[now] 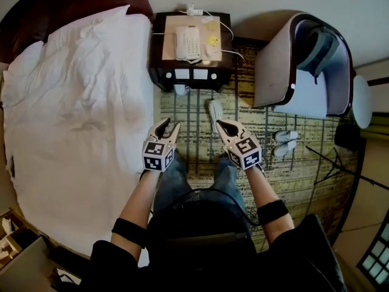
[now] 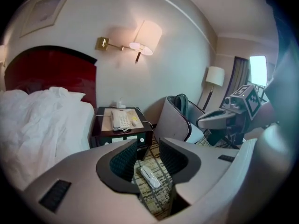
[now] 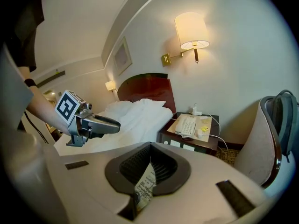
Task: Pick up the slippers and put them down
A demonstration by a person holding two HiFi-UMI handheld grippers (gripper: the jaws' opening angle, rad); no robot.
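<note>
- The bed (image 1: 73,102) fills the left of the head view. Only the two gripper views show its dark red headboard (image 2: 46,69) and the lit wall lamp (image 2: 145,35) above the nightstand.
- The patterned carpet (image 1: 304,175) runs between the bed and the curved chair (image 1: 282,66), which holds a backpack (image 1: 319,47). The head view alone shows this whole strip of floor from above.
- The nightstand (image 1: 191,72) stands against the wall between bed and chair, with a white telephone (image 1: 188,42) and trailing cords on top.
- The left gripper (image 1: 169,125) hangs over the carpet's edge by the bed. Its own view shows the jaws part-way apart with nothing gripped (image 2: 148,155). Through the gap it looks down on the slipper, which the right gripper view does not show.
- The right gripper (image 1: 222,125) is held beside it, nearer the chair. Its own view shows the jaw tips closed together (image 3: 148,147), with nothing between them and carpet visible under them.
- Each gripper view shows the other gripper from the side: the right one (image 2: 205,121) and the left one (image 3: 112,123).
- The slipper (image 1: 216,112) is white and lies flat on the carpet between nightstand and grippers. Its long axis runs from the person toward the nightstand. I cannot tell which end is the toe. From above, the right gripper's tip covers its near end. In the left gripper view it lies slantwise (image 2: 150,177).
- A pair of slippers (image 1: 285,142) lies side by side near the chair's foot, well apart from the grippers, long axes crosswise to the first slipper.
</note>
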